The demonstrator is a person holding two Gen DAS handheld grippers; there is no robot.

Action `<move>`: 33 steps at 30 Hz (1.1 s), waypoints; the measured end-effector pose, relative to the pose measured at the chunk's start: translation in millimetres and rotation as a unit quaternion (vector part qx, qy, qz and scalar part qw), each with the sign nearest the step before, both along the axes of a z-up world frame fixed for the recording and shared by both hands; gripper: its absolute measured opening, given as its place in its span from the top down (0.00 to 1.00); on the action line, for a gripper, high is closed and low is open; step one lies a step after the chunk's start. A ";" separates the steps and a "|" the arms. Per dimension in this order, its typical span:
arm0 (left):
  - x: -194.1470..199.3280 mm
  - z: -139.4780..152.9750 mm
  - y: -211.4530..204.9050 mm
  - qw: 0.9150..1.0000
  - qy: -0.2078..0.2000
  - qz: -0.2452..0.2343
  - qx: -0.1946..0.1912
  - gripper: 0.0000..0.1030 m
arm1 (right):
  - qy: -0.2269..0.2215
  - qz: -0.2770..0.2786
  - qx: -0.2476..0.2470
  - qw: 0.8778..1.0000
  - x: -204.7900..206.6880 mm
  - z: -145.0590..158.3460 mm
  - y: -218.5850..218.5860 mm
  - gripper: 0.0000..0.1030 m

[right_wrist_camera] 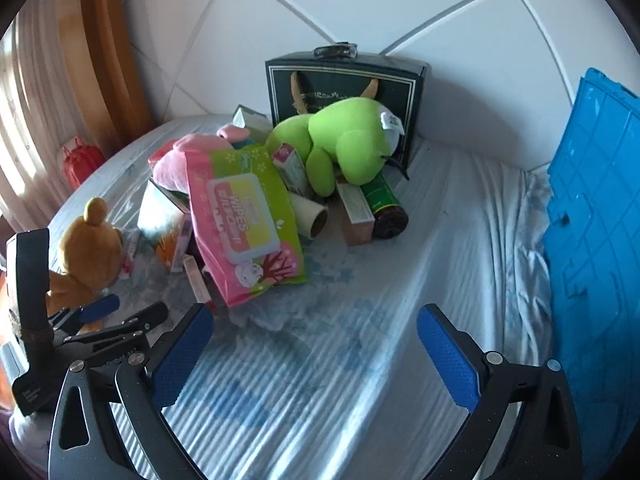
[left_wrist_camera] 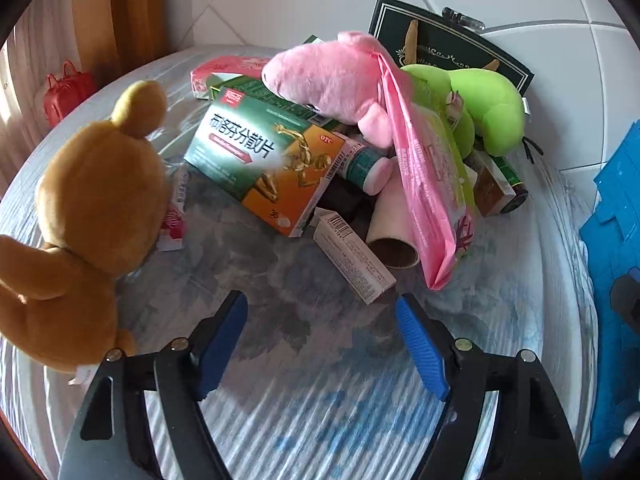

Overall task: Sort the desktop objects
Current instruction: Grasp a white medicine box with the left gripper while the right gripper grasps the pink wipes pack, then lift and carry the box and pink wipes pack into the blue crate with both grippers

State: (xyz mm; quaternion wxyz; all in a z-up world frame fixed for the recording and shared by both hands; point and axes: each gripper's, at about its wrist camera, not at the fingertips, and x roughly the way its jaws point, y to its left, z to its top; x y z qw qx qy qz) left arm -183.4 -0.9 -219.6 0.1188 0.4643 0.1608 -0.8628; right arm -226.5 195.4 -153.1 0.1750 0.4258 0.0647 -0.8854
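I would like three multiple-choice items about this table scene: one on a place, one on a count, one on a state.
1. Where does the wipes pack lie?
A. leaning on the pile of things
B. inside the blue crate
C. under the brown bear

2. How many plush toys are on the table?
A. one
B. three
C. five

3. How does the right gripper stand?
A. shut on a box
B. shut on the bear
C. open, holding nothing

Key: 1 A, it slopes against the heap; 2 B, brown bear, pink plush, green plush; 3 C, only cloth shows between its fingers.
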 end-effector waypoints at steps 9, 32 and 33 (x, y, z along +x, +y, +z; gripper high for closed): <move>-48.5 -39.3 7.8 0.999 -0.034 -0.006 -0.023 0.72 | -0.028 -0.016 0.001 0.999 -37.0 -23.9 2.1 0.00; -23.5 -29.3 -33.0 0.999 -0.001 -0.024 -0.029 0.83 | -0.018 0.032 0.022 0.999 -86.9 -64.6 -117.6 0.56; -20.8 -22.4 -31.7 0.999 0.007 -0.025 -0.031 0.83 | -0.014 0.034 0.021 0.999 -83.9 -60.3 -115.4 0.66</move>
